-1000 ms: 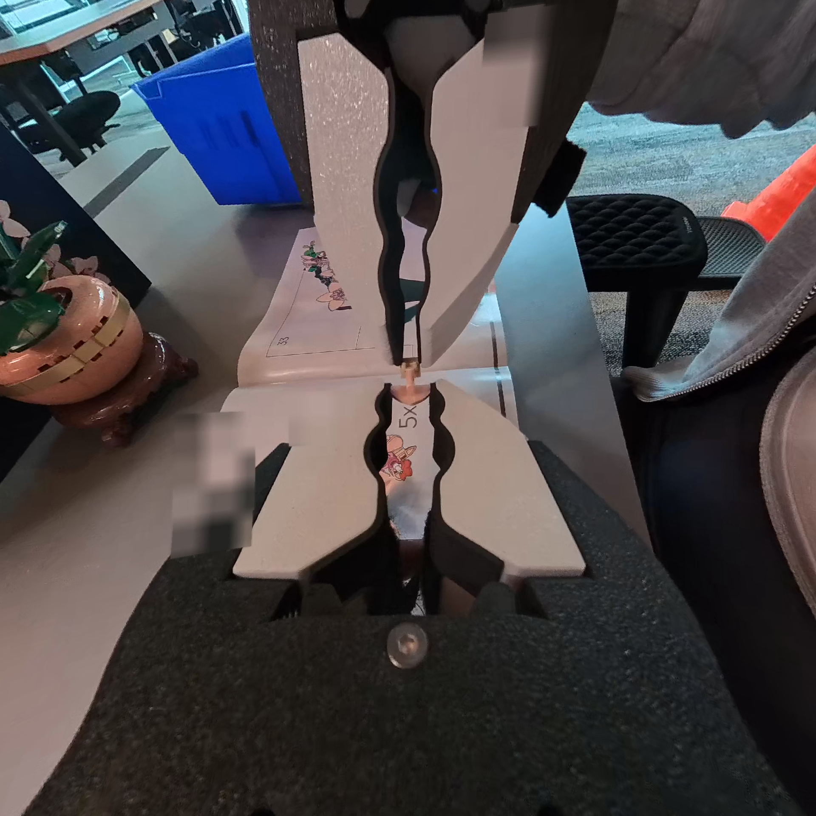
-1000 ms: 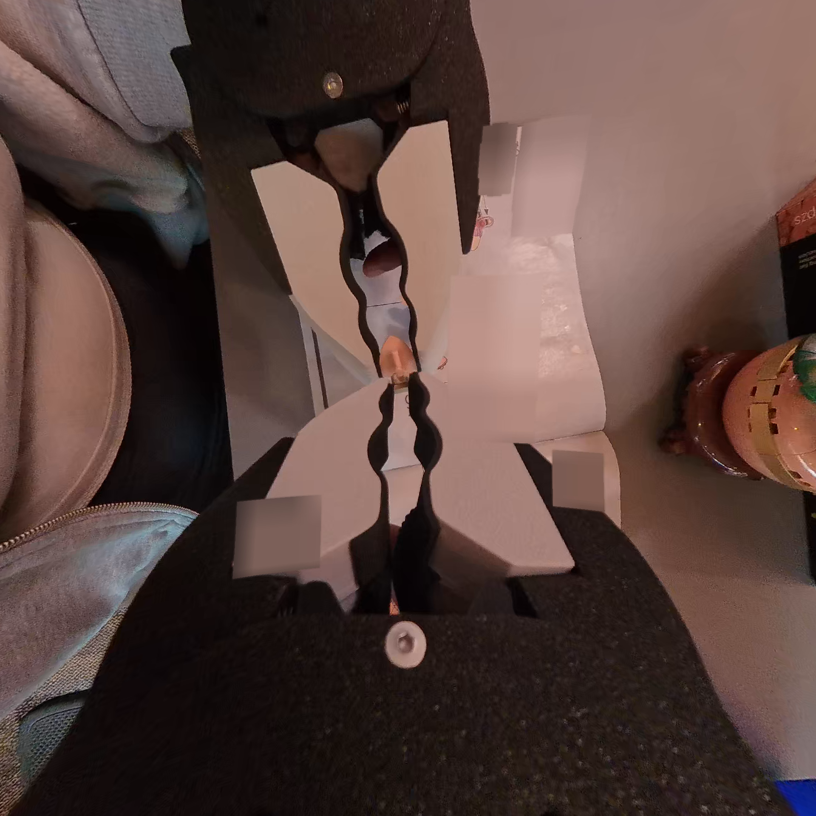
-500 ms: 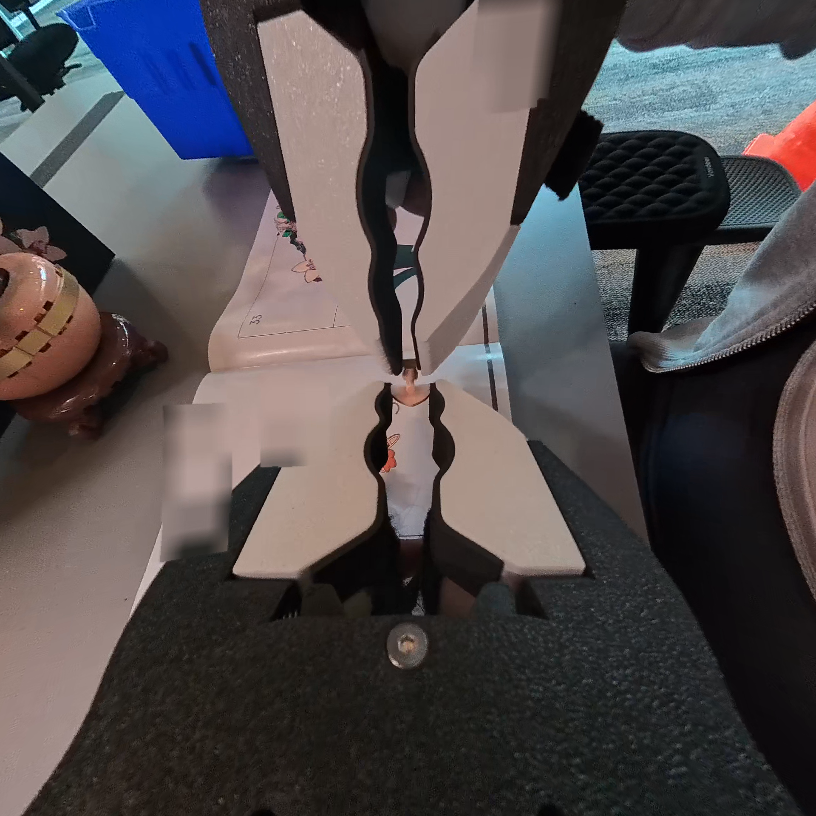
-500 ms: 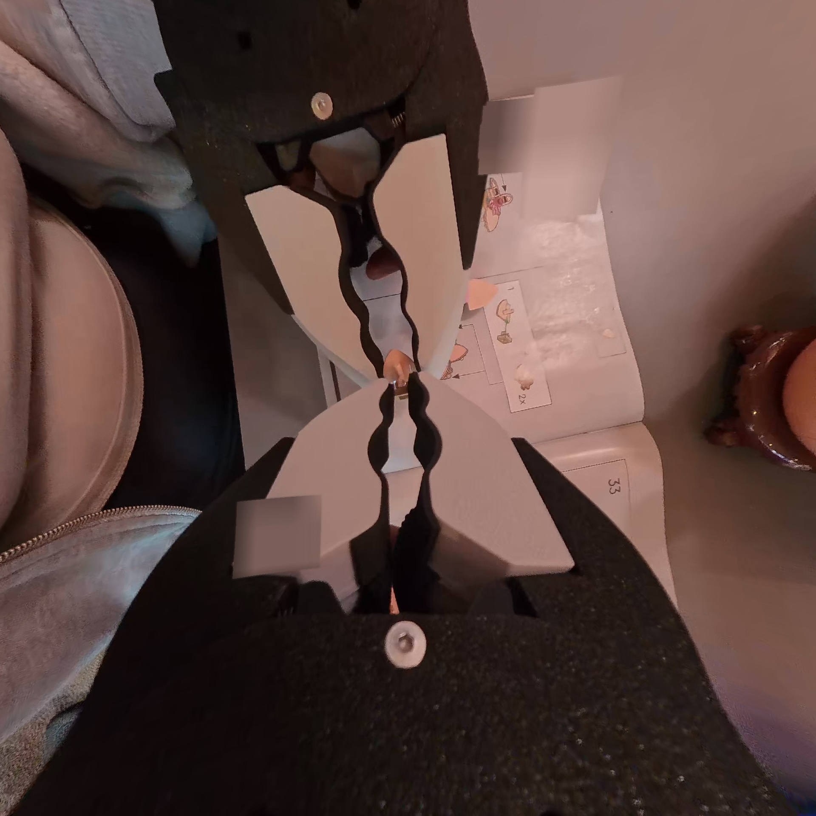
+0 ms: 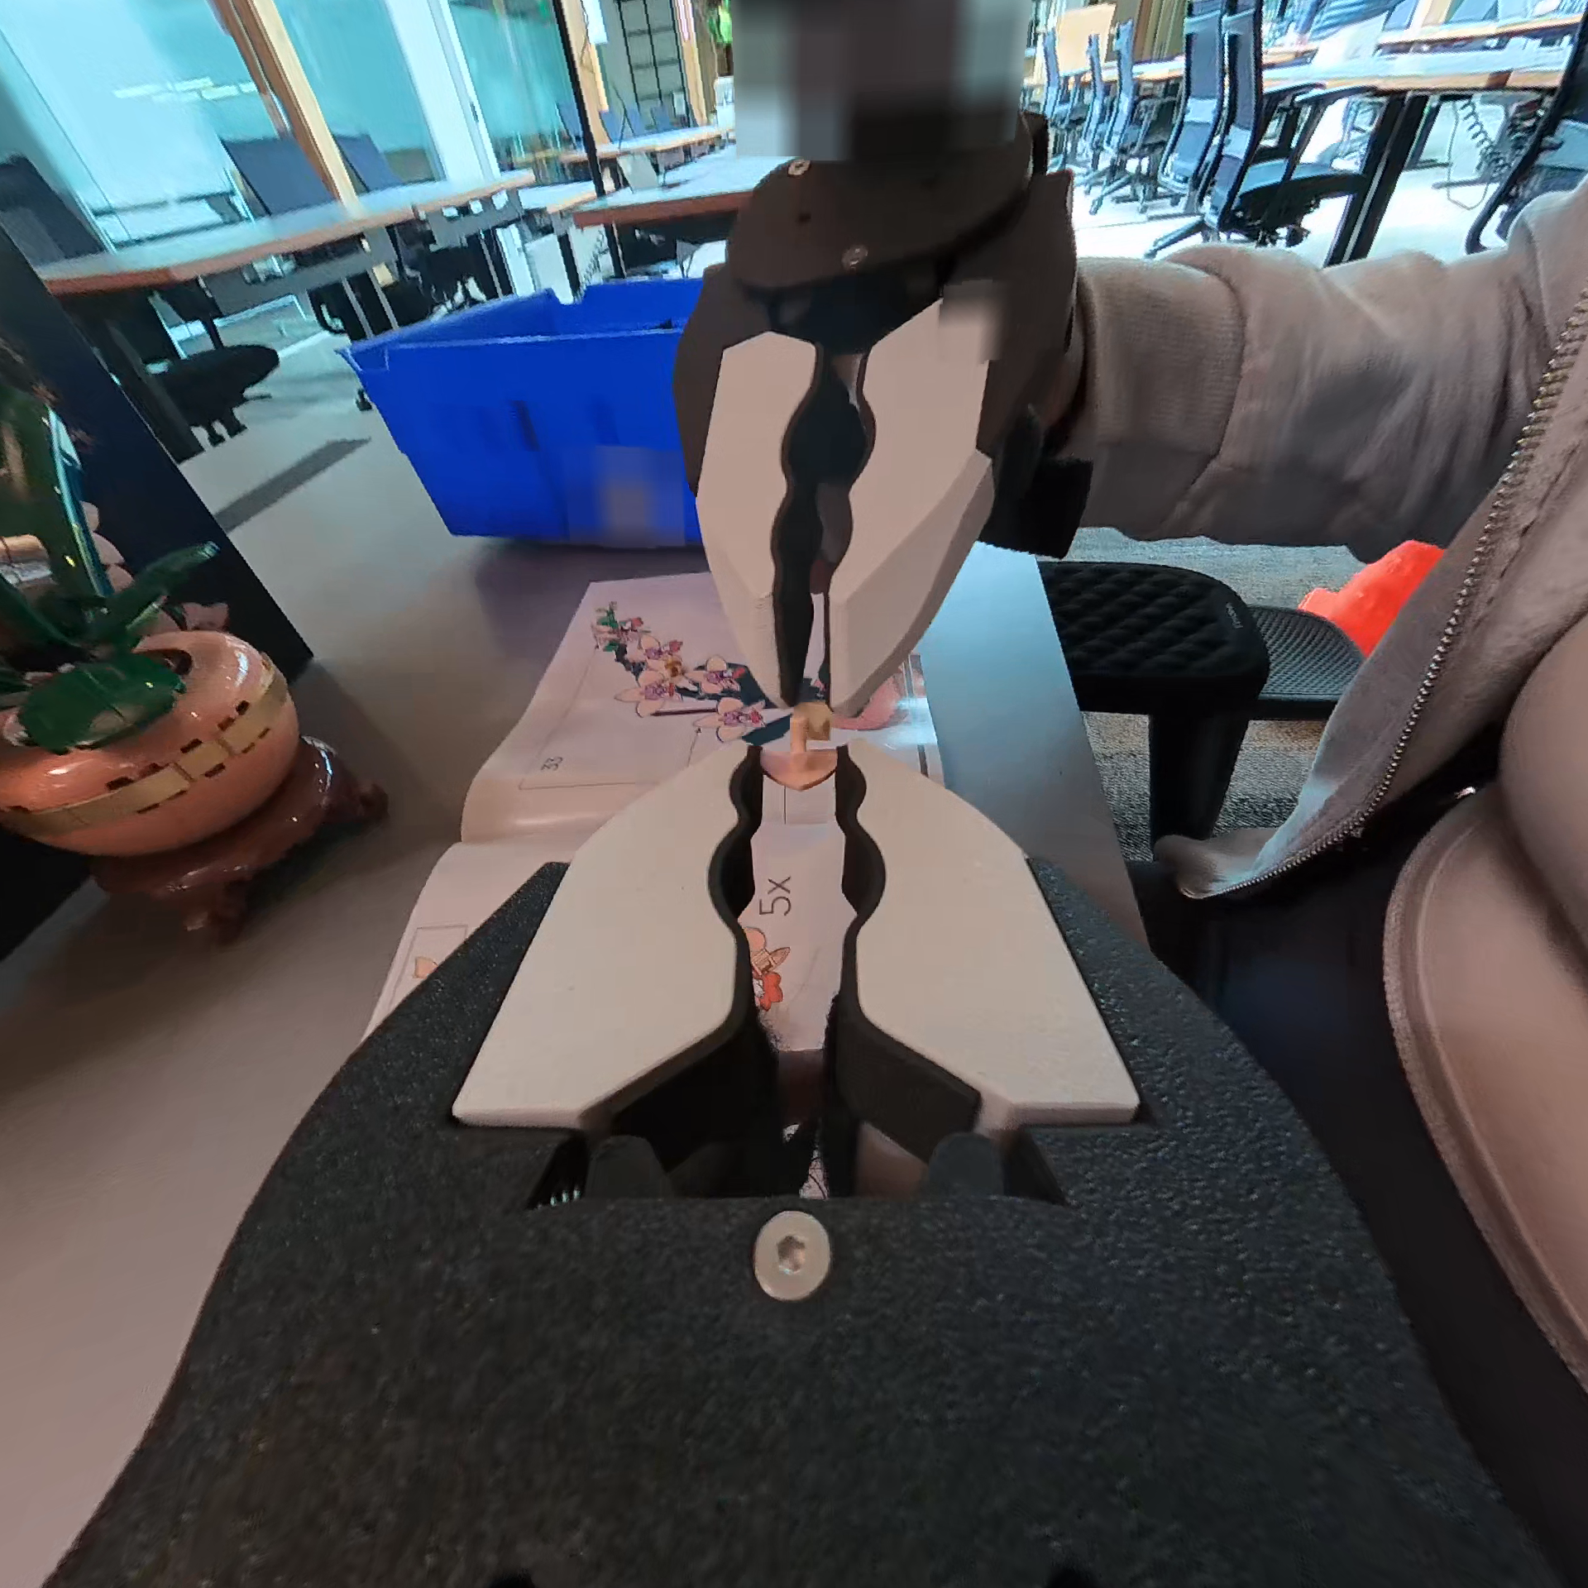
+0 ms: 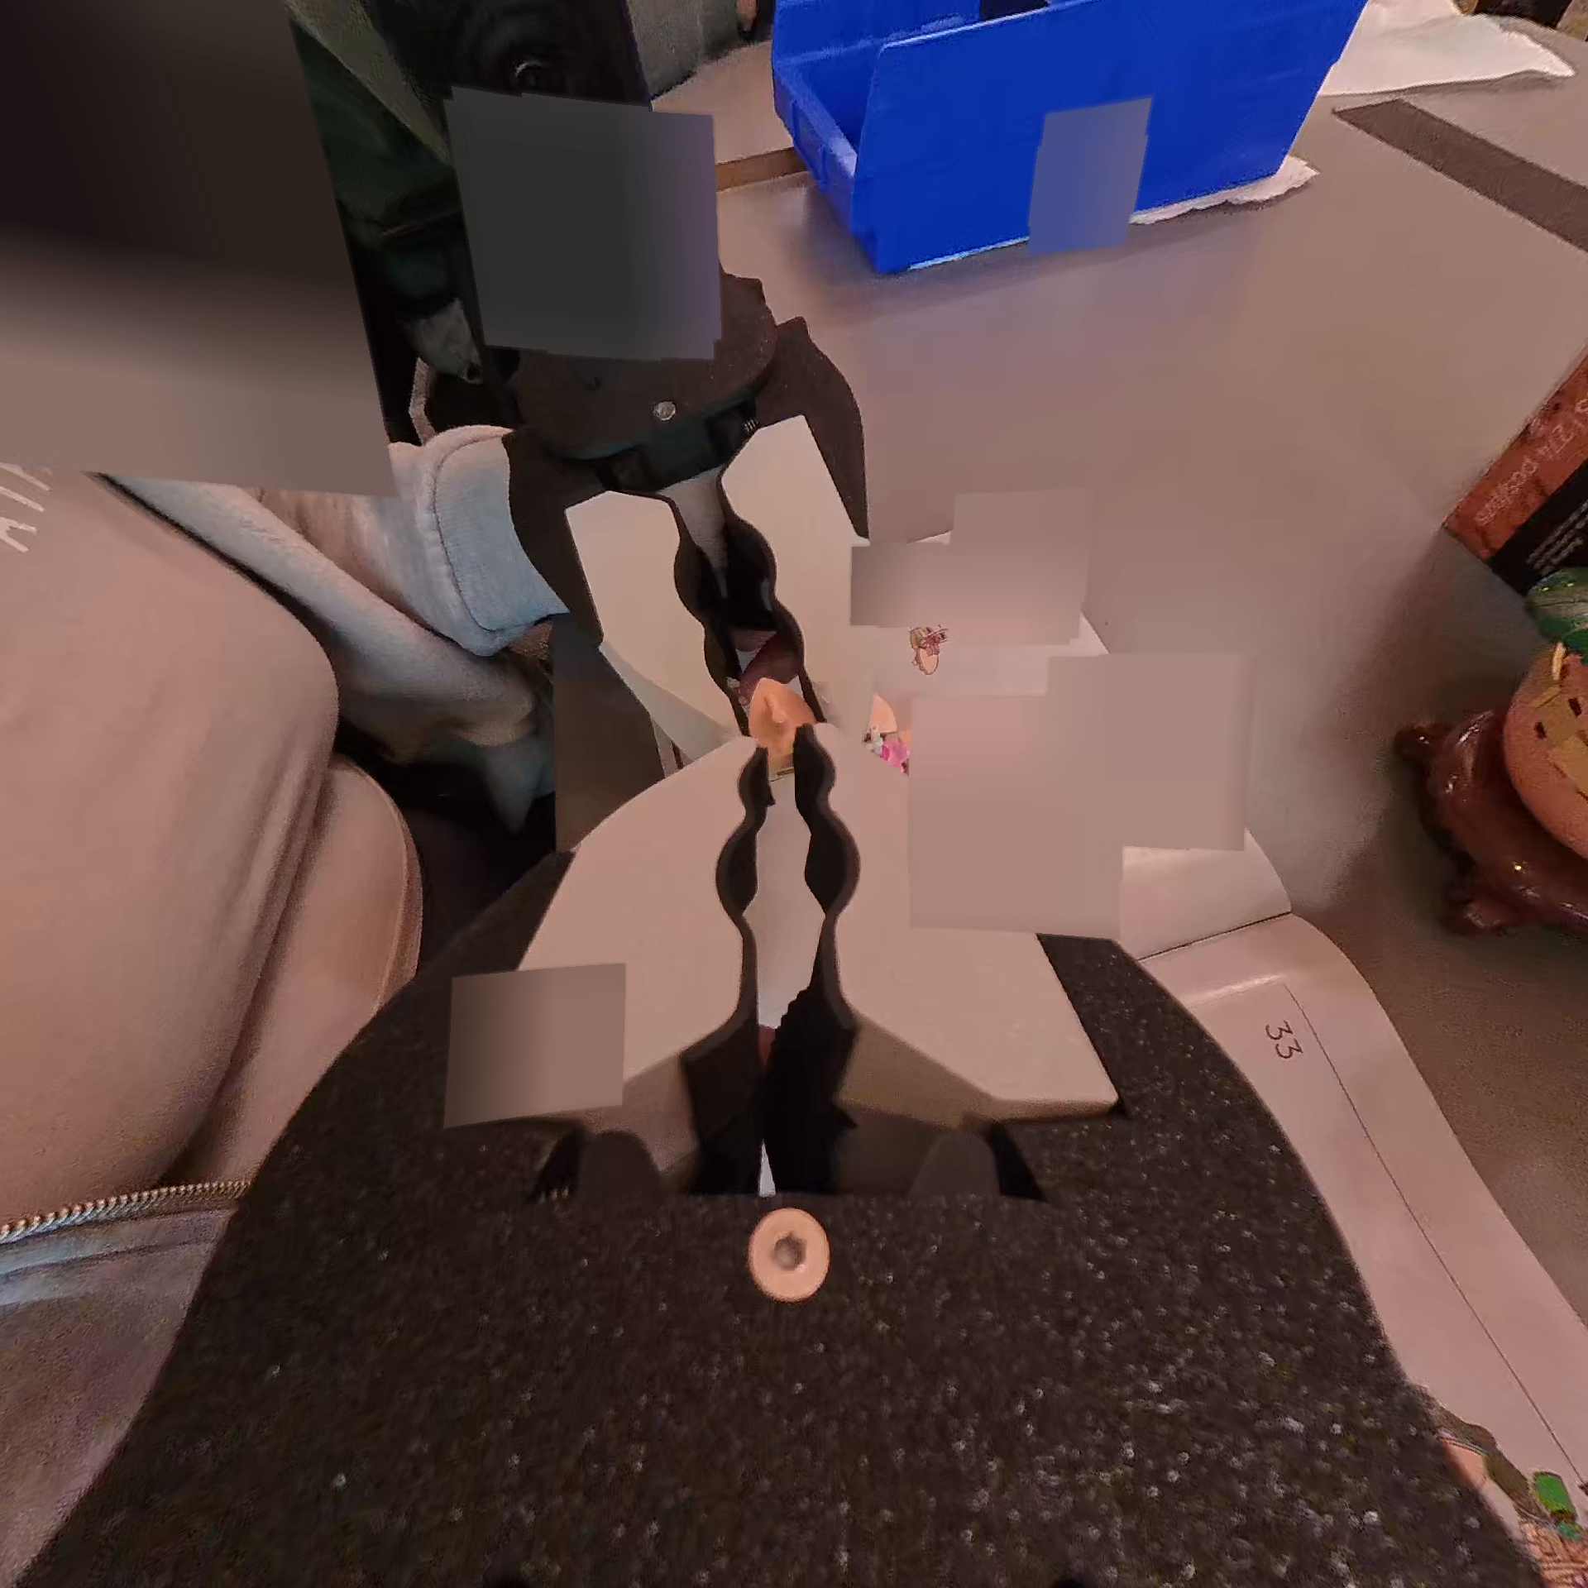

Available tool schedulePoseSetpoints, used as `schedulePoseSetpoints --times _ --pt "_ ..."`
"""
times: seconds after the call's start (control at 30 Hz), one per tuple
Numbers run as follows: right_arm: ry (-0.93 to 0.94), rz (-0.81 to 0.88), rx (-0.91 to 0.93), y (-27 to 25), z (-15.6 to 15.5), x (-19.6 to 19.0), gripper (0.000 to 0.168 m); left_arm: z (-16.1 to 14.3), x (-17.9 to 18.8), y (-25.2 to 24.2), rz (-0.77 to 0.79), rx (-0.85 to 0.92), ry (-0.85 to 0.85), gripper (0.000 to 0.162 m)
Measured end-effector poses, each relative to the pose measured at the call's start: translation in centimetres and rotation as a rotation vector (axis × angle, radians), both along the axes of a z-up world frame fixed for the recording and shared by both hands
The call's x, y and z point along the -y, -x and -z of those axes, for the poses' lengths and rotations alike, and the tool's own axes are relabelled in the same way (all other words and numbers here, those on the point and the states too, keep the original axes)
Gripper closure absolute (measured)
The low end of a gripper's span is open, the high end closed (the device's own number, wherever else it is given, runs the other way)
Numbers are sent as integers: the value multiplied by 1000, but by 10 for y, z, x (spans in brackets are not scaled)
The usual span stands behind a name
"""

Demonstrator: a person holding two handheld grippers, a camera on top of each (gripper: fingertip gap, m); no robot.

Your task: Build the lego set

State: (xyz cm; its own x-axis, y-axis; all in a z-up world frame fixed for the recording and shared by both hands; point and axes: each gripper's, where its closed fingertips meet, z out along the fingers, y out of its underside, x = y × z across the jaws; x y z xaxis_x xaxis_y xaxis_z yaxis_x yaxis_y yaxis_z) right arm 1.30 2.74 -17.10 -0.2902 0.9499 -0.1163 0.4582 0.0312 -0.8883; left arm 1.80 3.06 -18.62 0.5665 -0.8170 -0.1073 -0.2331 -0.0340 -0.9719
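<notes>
In the left wrist view my left gripper (image 5: 799, 756) is shut on a small pink petal piece (image 5: 799, 769). My right gripper (image 5: 808, 696) comes down from above, tip to tip with it, shut on a tiny tan connector piece (image 5: 812, 729) that touches the petal's top. In the right wrist view my right gripper (image 6: 780, 743) pinches the tan piece (image 6: 780, 765), and the pink petal (image 6: 776, 715) sits just beyond it in the left gripper (image 6: 773, 683). Both are held above the open instruction booklet (image 5: 619, 730).
A pink lego flower pot with green leaves (image 5: 146, 773) stands on a brown base at the left of the grey table. A blue bin (image 5: 533, 430) is behind the booklet. A black chair (image 5: 1151, 636) and an orange cone (image 5: 1366, 584) are off the table's right edge. A dark box (image 6: 1538, 481) stands near the pot.
Both grippers have tilted up and lifted, so the room and blue bin now show. The two pieces stay pressed together tip to tip between the shut grippers.
</notes>
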Motion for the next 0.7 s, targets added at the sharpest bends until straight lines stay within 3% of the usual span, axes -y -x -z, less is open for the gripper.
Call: schedulePoseSetpoints --times 0.27,0.7 --pt "-16 -29 -34 7 -21 5 162 -21 1 0 13 136 -64 146" --pt "-195 -148 48 27 -67 20 162 -75 12 11 34 487 -237 147"
